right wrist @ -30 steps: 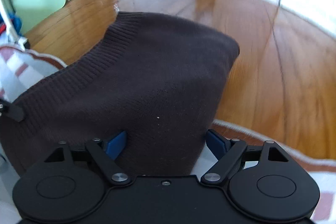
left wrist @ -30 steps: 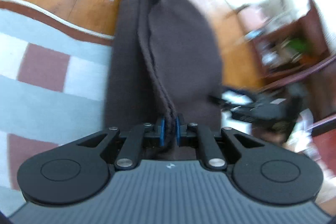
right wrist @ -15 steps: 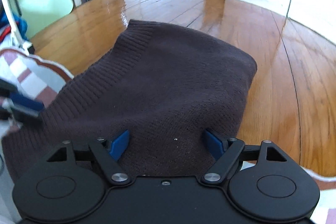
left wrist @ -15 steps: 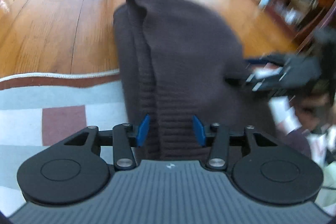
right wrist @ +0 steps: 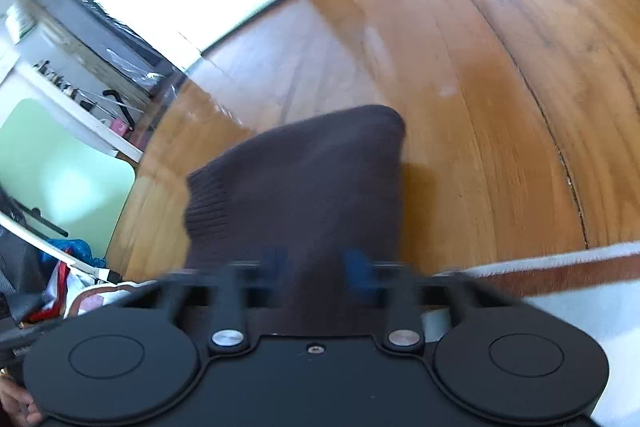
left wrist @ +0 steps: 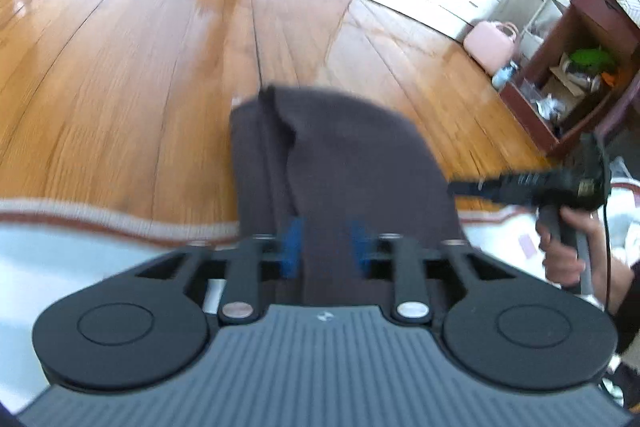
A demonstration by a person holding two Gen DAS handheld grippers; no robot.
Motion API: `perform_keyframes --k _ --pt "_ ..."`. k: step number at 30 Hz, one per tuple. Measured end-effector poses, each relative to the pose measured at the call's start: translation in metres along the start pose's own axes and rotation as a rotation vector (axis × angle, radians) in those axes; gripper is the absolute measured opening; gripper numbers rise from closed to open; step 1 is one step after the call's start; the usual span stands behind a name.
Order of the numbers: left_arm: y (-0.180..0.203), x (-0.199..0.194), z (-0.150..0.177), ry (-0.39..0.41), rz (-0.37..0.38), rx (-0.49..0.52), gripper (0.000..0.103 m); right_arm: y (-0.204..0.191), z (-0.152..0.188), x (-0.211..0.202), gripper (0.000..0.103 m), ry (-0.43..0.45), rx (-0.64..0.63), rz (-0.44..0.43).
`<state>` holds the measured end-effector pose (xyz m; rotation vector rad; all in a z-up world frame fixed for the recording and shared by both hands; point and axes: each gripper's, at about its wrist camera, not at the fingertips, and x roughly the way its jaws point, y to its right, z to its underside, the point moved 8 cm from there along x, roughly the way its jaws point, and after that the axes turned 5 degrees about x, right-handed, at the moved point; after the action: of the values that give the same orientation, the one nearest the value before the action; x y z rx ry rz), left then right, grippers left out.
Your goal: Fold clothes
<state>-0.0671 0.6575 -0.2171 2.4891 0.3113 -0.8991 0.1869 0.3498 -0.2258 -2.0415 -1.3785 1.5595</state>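
A dark brown knit sweater (left wrist: pixel 340 163) hangs folded over the wooden floor, its ribbed hem (right wrist: pixel 208 203) on the left in the right wrist view. My left gripper (left wrist: pixel 324 247) has a thick fold of it between its blue pads, and the jaws are closing onto the cloth. In the right wrist view my right gripper (right wrist: pixel 316 265) is blurred; its jaws are closing and the sweater (right wrist: pixel 304 187) bunches narrow between the pads. From the left wrist view the right gripper (left wrist: pixel 460 187) meets the sweater's right edge, with a hand (left wrist: pixel 564 247) on its handle.
A pale rug with a brown and white border (left wrist: pixel 120 223) lies under both grippers at the floor's near edge. A dark red open cabinet (left wrist: pixel 580 75) and a pink bag (left wrist: pixel 492 43) stand at the right. Loose clothes (right wrist: pixel 60 267) pile at the left.
The left jaws let go of the sweater's edge, opened, then narrowed around a thicker fold. The right jaws went from wide apart to close on the cloth. Both grippers rolled and the left one rose.
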Motion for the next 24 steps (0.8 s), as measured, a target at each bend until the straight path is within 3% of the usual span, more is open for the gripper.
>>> perform_keyframes --k 3,7,9,13,15,16,17,21,24 --pt "0.009 0.030 -0.026 -0.006 0.003 0.045 0.037 0.006 -0.008 0.010 0.018 0.001 0.053 -0.002" --pt "0.016 0.074 -0.043 -0.037 -0.111 0.144 0.042 -0.004 -0.005 0.016 0.024 -0.003 -0.052 0.052" --pt "0.017 0.103 -0.043 -0.085 -0.175 0.226 0.051 -0.006 -0.003 0.020 0.025 -0.011 -0.088 0.074" --pt "0.006 0.145 -0.039 -0.184 -0.306 0.363 0.057 -0.006 -0.009 0.020 0.034 -0.013 -0.120 0.112" --pt "0.003 0.147 -0.036 -0.175 -0.312 0.388 0.041 -0.005 -0.013 0.017 0.045 0.003 -0.125 0.128" --pt "0.001 0.145 -0.036 -0.171 -0.326 0.402 0.025 -0.004 -0.014 0.015 0.048 -0.003 -0.127 0.128" --pt "0.000 0.144 -0.036 -0.166 -0.340 0.418 0.020 -0.003 -0.012 0.016 0.049 -0.021 -0.134 0.124" --pt "-0.006 0.141 -0.026 -0.151 -0.424 0.491 0.017 0.002 -0.004 0.023 0.054 -0.063 -0.141 0.112" --pt "-0.010 0.136 -0.021 -0.147 -0.439 0.501 0.017 0.010 -0.002 0.035 0.055 -0.083 -0.088 0.102"
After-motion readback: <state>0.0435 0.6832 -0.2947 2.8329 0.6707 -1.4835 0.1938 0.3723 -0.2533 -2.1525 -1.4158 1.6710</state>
